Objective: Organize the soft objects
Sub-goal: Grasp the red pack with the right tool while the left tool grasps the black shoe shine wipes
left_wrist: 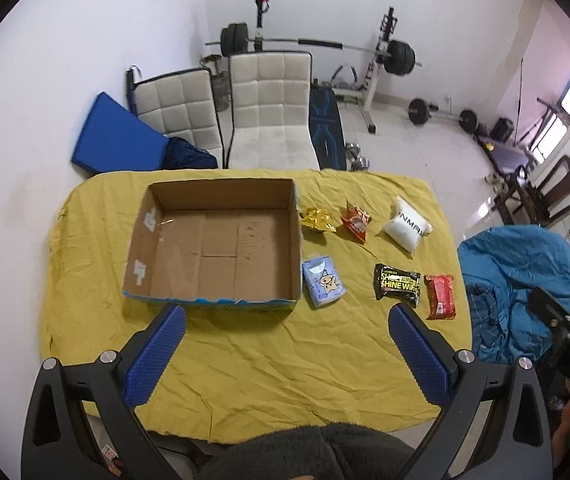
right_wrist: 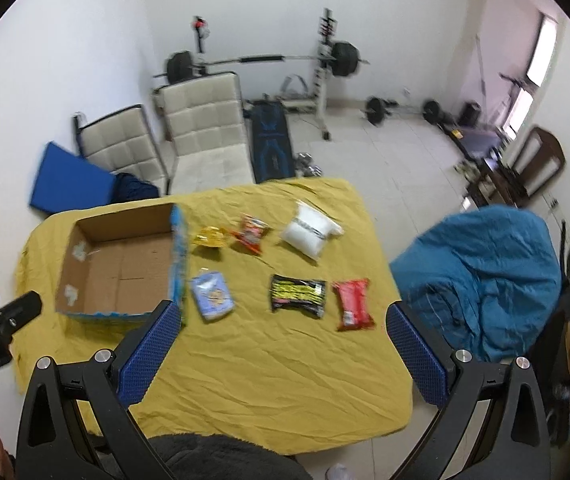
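Start of the sorting task. Left claw (left_wrist: 285,332) and right claw (right_wrist: 283,330) both hover above the near edge of the desk (left_wrist: 245,368), jaws spread wide and holding nothing. The cardboard box (left_wrist: 213,240) stands open-topped on the yellow cloth, apparently as the collecting bin. Six soft packs lie apart in two rows to its right, spaced so each can be pinched singly: gold pouch (left_wrist: 317,219), orange pouch (left_wrist: 355,222), white bag (left_wrist: 407,229), blue tissue pack (left_wrist: 324,282) just beside the box, black wipes pack (left_wrist: 397,285), red packet (left_wrist: 440,296).
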Demonstrator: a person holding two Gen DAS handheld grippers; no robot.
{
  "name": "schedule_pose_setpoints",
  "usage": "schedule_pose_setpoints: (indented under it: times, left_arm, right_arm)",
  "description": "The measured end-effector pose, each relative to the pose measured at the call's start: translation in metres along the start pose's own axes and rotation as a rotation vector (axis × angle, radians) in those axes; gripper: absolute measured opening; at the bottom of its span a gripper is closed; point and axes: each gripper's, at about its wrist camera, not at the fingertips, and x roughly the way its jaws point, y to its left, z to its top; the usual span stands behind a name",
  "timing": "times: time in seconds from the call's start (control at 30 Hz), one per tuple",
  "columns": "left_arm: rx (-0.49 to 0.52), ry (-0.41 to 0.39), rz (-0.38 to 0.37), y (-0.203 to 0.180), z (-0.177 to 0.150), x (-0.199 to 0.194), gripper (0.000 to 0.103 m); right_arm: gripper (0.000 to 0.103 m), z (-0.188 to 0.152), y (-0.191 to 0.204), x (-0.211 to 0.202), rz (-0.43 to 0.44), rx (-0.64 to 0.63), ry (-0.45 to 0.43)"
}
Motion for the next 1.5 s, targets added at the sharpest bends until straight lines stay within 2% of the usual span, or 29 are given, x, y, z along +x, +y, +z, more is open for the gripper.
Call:
schedule_pose_setpoints:
  times: [0.17, 0.27, 0.37, 0.5, 0.63, 0.77, 0.83, 0.87, 0.93, 1.1, 1.33, 1.5]
  left_arm:
    - [0.065, 0.077, -0.018, -0.036, 0.022, 0.064, 0.103]
    - [0.097, 0.141, -0.04, -0.06, 0.031, 0.106, 0.103]
    - [0.135, 0.225, -0.048, -0.091, 0.035, 0.158, 0.103]
    - [0.174, 0.357, -0.093, -0.133, 0.031, 0.23, 0.103]
    - [0.215, 0.502, -0.117, -0.175, 0.022, 0.305, 0.103]
    - [0.194, 0.612, -0.122, -0.194, 0.015, 0.359, 0.103]
    - [0.174, 0.659, -0.133, -0.2, 0.012, 0.377, 0.103]
    - [0.17, 0.682, -0.141, -0.205, 0.01, 0.387, 0.103]
    - [0.167, 0.712, -0.135, -0.209, 0.006, 0.4, 0.103]
    - [0.161, 0.749, -0.132, -0.22, 0.0, 0.42, 0.103]
    - [0.177, 0.814, -0.086, -0.236, -0.015, 0.458, 0.103]
    - [0.195, 0.778, -0.071, -0.24, -0.017, 0.461, 0.101]
  right_arm:
    - [0.103, 0.006, -0.058, 0.052, -0.066, 0.074, 0.091]
    - [0.103, 0.006, -0.098, 0.104, -0.106, 0.106, 0.17]
    - [0.103, 0.002, -0.133, 0.17, -0.133, 0.135, 0.261]
    - [0.103, -0.011, -0.165, 0.265, -0.122, 0.135, 0.373]
    - [0.103, -0.026, -0.181, 0.35, -0.087, 0.143, 0.47]
    - [0.101, -0.039, -0.178, 0.408, -0.062, 0.144, 0.546]
    - [0.093, -0.046, -0.179, 0.433, -0.053, 0.148, 0.575]
    - [0.093, -0.051, -0.179, 0.447, -0.027, 0.16, 0.596]
    - [0.09, -0.057, -0.183, 0.459, 0.017, 0.18, 0.617]
    - [0.079, -0.066, -0.2, 0.456, 0.034, 0.223, 0.654]
    - [0.079, -0.063, -0.205, 0.449, 0.031, 0.199, 0.663]
    - [0.079, -0.061, -0.201, 0.451, 0.042, 0.208, 0.673]
